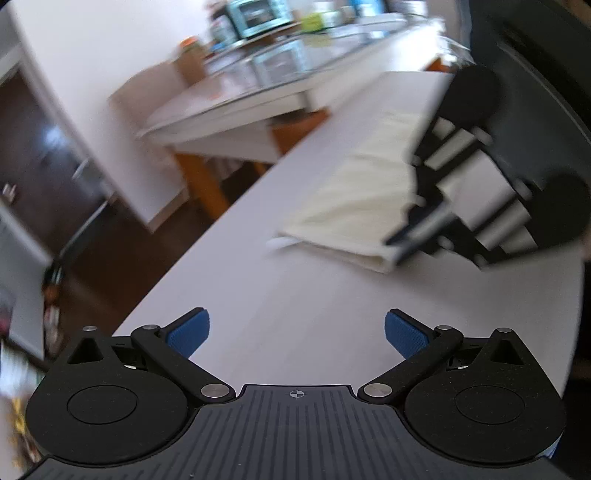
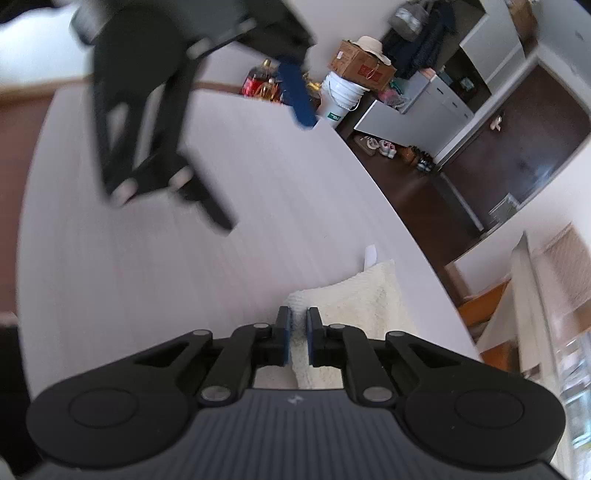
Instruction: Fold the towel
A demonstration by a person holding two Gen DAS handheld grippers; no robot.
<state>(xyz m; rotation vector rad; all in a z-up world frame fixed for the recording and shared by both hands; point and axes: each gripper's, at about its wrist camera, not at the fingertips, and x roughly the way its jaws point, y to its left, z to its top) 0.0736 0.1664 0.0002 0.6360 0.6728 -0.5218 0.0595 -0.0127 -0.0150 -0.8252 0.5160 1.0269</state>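
Note:
A cream towel [image 1: 354, 206] lies folded on the pale table [image 1: 295, 295], with a white tag at its corner. My left gripper [image 1: 297, 334] is open and empty, hovering above the table short of the towel. In the left wrist view my right gripper [image 1: 402, 240] pinches the towel's near edge. In the right wrist view my right gripper [image 2: 298, 338] is shut on a fold of the towel [image 2: 369, 295]. The left gripper [image 2: 258, 162] shows there blurred, open, above the table [image 2: 147, 258].
A second table [image 1: 229, 107] with a blue toaster oven [image 1: 255, 14] stands beyond the work table. The table's edge curves close to the towel's right side [image 2: 424, 258]. A white bucket [image 2: 341, 96], a cardboard box [image 2: 360, 62] and shoes sit on the dark floor beyond.

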